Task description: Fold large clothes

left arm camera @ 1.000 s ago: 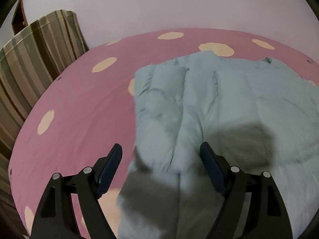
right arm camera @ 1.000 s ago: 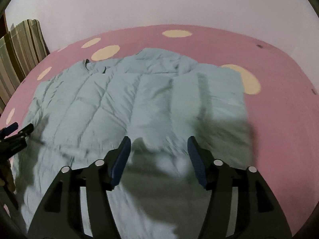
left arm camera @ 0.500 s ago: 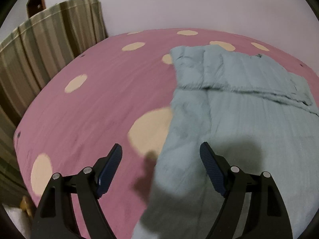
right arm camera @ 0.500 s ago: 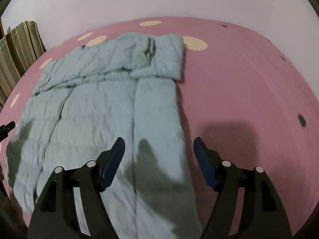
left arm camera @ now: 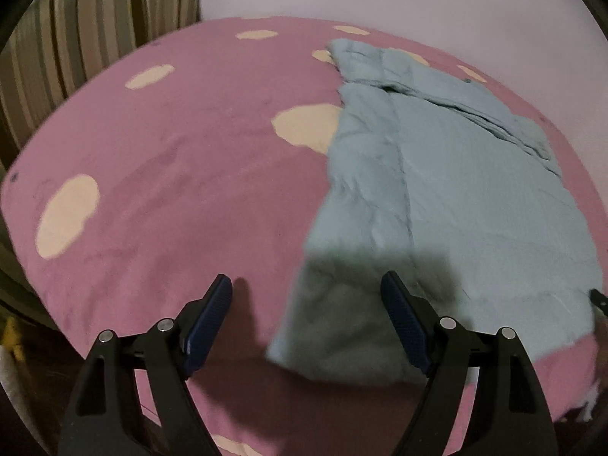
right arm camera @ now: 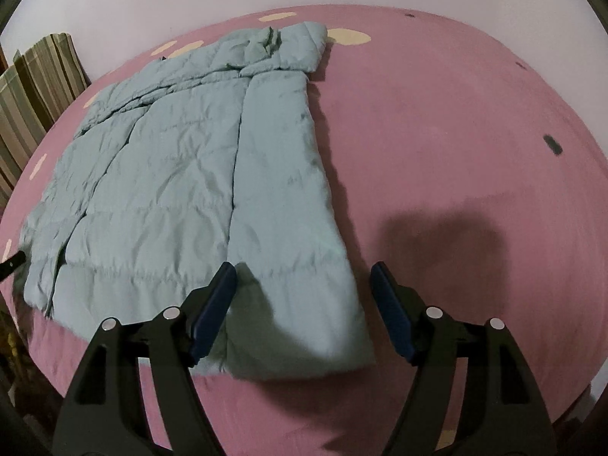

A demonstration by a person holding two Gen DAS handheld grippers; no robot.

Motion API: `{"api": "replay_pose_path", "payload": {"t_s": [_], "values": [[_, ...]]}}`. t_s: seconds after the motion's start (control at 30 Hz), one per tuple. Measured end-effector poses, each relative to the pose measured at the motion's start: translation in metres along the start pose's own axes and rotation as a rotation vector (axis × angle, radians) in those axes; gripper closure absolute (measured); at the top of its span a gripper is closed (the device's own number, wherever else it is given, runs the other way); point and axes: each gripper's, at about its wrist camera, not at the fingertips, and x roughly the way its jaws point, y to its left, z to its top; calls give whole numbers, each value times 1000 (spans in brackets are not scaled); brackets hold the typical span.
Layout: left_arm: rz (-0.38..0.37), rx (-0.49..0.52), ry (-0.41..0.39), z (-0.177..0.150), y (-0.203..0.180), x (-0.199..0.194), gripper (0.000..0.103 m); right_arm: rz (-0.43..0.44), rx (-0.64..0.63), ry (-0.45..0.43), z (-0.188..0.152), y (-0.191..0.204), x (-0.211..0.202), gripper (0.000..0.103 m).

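With both the left gripper (left arm camera: 306,294) and right gripper (right arm camera: 304,283) spread empty above the coat's (right arm camera: 190,174) near hem, we pinch each corner squarely before folding.

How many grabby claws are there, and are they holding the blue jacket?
2. The left gripper hangs open over the near left corner of the light blue puffer jacket. The right gripper hangs open over its near right corner. Neither holds it.
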Motion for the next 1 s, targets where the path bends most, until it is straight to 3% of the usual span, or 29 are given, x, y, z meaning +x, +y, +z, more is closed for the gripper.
{"api": "replay_pose_path", "payload": {"t_s": [0.1, 0.17, 0.27, 0.3, 0.43, 0.47, 0.63, 0.8, 1.0], "values": [[-45, 3, 6, -5, -3, 0, 24, 6, -5, 6, -6, 0, -1, 30], [-51, 18, 1, -7, -7, 1, 35, 10, -14, 8, -9, 3, -2, 37], [-54, 38, -5, -10, -13, 0, 53, 3, -24, 4, -12, 4, -5, 60], [-54, 46, -8, -12, -14, -1, 61, 12, -25, 6, -12, 5, -6, 73], [-68, 64, -19, -13, -17, -3, 88, 53, -30, 9, -14, 7, -8, 90], [-80, 60, -30, -12, -18, -5, 91, 62, -33, 6, -14, 8, -10, 92], [-100, 31, -83, -1, -16, -26, 96, 150, -3, -30, -7, 9, -29, 97], [-115, 19, -160, 35, -20, -47, 96, 238, 40, -90, 19, 5, -49, 97], [-23, 35, -210, 100, -29, -26, 96, 288, 111, -120, 81, -1, -26, 97]]}}
